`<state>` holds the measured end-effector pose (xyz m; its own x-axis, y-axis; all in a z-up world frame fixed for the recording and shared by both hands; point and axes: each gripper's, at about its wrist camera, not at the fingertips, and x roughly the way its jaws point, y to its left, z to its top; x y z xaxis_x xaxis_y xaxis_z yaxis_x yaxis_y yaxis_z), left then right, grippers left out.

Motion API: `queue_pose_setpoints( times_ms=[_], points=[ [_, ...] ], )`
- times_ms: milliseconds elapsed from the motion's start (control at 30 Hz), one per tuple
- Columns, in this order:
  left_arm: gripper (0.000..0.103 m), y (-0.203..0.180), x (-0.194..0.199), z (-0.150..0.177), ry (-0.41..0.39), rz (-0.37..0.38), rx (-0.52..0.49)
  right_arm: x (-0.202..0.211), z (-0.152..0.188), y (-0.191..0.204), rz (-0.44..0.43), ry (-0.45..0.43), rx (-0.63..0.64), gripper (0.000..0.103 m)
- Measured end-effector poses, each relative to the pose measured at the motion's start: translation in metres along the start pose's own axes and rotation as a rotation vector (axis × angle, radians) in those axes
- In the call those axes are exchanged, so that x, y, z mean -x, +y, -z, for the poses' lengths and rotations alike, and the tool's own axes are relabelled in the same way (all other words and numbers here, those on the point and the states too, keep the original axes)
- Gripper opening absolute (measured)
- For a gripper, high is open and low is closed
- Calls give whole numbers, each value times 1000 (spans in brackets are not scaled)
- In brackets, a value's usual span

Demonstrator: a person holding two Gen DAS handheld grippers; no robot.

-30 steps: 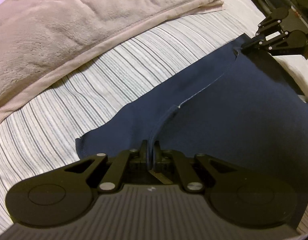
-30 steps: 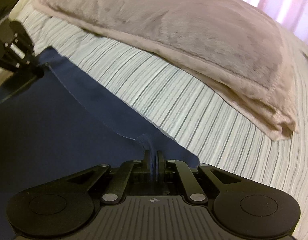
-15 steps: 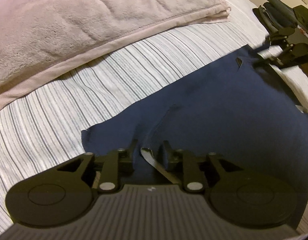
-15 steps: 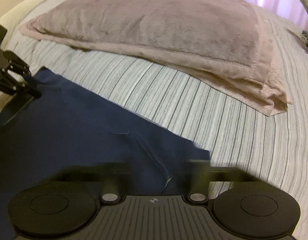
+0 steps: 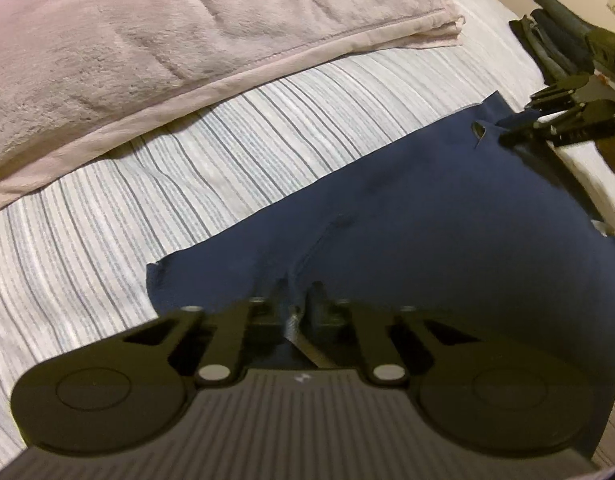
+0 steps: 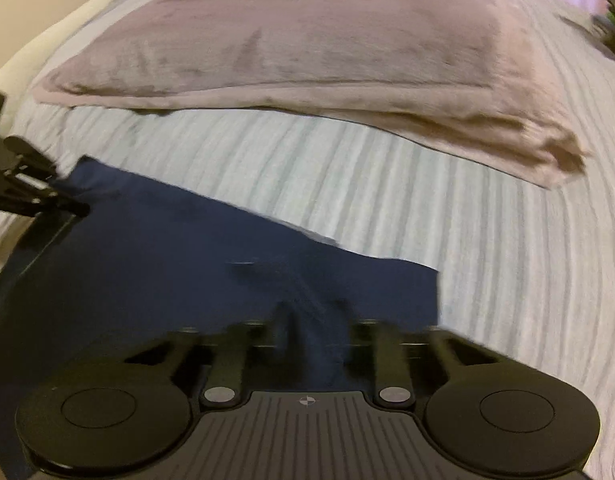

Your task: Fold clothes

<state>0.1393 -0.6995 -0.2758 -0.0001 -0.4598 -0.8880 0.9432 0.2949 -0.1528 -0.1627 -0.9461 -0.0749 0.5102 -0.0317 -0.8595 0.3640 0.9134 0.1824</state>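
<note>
With the navy garment (image 5: 447, 248) spread flat across the striped bedsheet (image 5: 107, 240), I have both claws parked low over its far edge, one near each corner, which I judge to be the setup for the next fold. My left gripper (image 5: 297, 300) has its fingers slightly parted, with a raised seam of the fabric running up between them; I can't confirm they grip anything. My right gripper (image 6: 313, 316) shows through motion blur, its fingers clearly spread and nothing pinched, the cloth lying loose beneath them. Each claw also appears at the edge of the other's camera, poised over the opposite corner, so the hem stretches between my two tools.

The garment itself is dark blue, smooth and mostly wrinkle-free, with a straight far hem and a faint stitched seam angling away from the left claw. A small hole or loop shows near the right-hand corner; I can't tell which. Behind it, well apart, a folded pinkish plush blanket (image 6: 307, 48) rests on the bed. Dark clothing (image 5: 555, 32) is piled beyond the right claw, apparently awaiting its turn.
</note>
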Motion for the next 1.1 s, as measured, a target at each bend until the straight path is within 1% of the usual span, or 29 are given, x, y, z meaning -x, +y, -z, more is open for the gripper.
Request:
queue_pose_setpoints(
  times_ms=[67, 133, 200, 267, 300, 367, 467, 533, 600, 667, 700, 767, 933, 967, 1000, 1067, 1100],
  points=[
    [1, -4, 8, 0, -18, -15, -7, 9, -1, -1, 16, -10, 5, 0],
    [1, -8, 20, -1, -50, -31, -11, 25, -4, 7, 41, -38, 53, 0],
    [1, -9, 35, -6, -91, -43, -9, 40, -8, 12, 58, -77, 82, 0],
    [1, -8, 44, -12, -115, -49, 1, 50, -16, 13, 77, -114, 98, 0],
    [1, -6, 43, -15, -110, -50, 4, 54, -20, 13, 86, -130, 102, 0],
    [1, -2, 33, -19, -87, -53, 6, 47, -27, 6, 98, -135, 80, 0],
    [1, 0, 14, -20, -61, -60, 4, 27, -31, -5, 105, -119, 57, 0],
    [1, -1, 5, -16, -43, -60, 2, 19, -30, -11, 84, -107, 20, 0],
    [1, -1, -3, -12, -26, -59, 2, 21, -26, -12, 53, -119, -18, 0],
    [1, 0, -5, -7, -18, -52, 9, 21, -18, -7, 28, -103, -2, 1],
    [1, 2, -5, -5, -17, -48, 17, 22, -14, -4, 15, -95, 7, 8],
    [2, 4, -4, -3, -16, -40, 23, 20, -8, -2, 1, -79, 21, 66],
    [2, 1, -6, -6, -7, -43, -15, 12, 0, -3, -17, -40, 48, 64],
    [2, 0, -6, -5, -6, -43, -18, 8, 0, -5, -23, -29, 38, 53],
    [2, 0, -5, -5, -6, -43, -17, 4, 0, -7, -28, -18, 29, 47],
    [2, 0, -4, -4, -8, -42, -11, -2, 1, -7, -34, 3, 29, 39],
    [2, 0, -3, -3, -8, -44, -10, -3, 2, -4, -19, 9, 43, 29]
  ],
)
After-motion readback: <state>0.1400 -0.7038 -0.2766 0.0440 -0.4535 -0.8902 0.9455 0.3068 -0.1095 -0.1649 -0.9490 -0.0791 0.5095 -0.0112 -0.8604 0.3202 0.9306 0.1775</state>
